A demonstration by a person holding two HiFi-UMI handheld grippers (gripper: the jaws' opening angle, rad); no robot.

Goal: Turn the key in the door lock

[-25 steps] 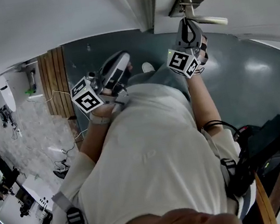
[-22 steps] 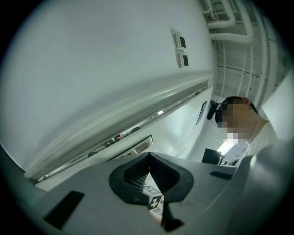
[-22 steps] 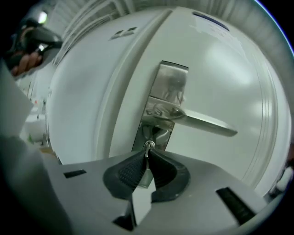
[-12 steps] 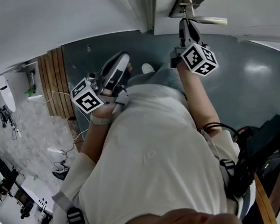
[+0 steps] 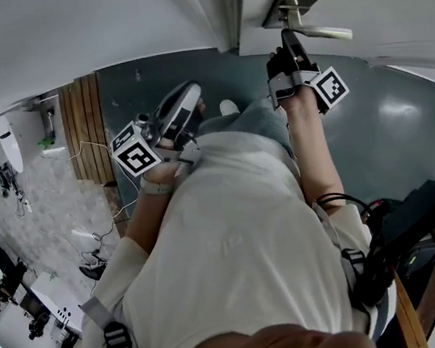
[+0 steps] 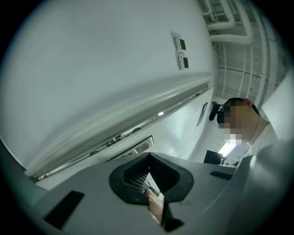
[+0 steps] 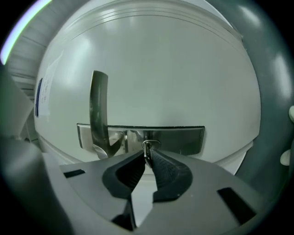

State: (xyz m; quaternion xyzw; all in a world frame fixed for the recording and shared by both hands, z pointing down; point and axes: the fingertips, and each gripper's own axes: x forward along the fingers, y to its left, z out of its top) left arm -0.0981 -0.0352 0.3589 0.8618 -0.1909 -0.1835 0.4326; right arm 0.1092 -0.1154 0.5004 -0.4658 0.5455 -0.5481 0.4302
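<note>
The right gripper [image 7: 148, 155] is almost fully closed. Its ribbed pads pinch the head of the key [image 7: 147, 148], which stands in the keyhole near the middle of the steel lock plate [image 7: 183, 137] on the white door [image 7: 161, 64]. Near the plate's left end, the handle [image 7: 98, 103] runs upward in this view.

The left gripper [image 6: 149, 157] is closed, tips meeting with nothing between them. It touches nothing and faces a white wall [image 6: 92, 69]. Something skin-toned shows through the slit lower down, perhaps a wrist.

In the head view the right gripper [image 5: 288, 39] is up against the plate and hides the key, so only the right gripper view shows the grip. Only the head view shows the left gripper [image 5: 185, 100] well apart from the door, in front of the person's chest. Only the left gripper view shows another person [image 6: 248, 124] at its far right.
</note>
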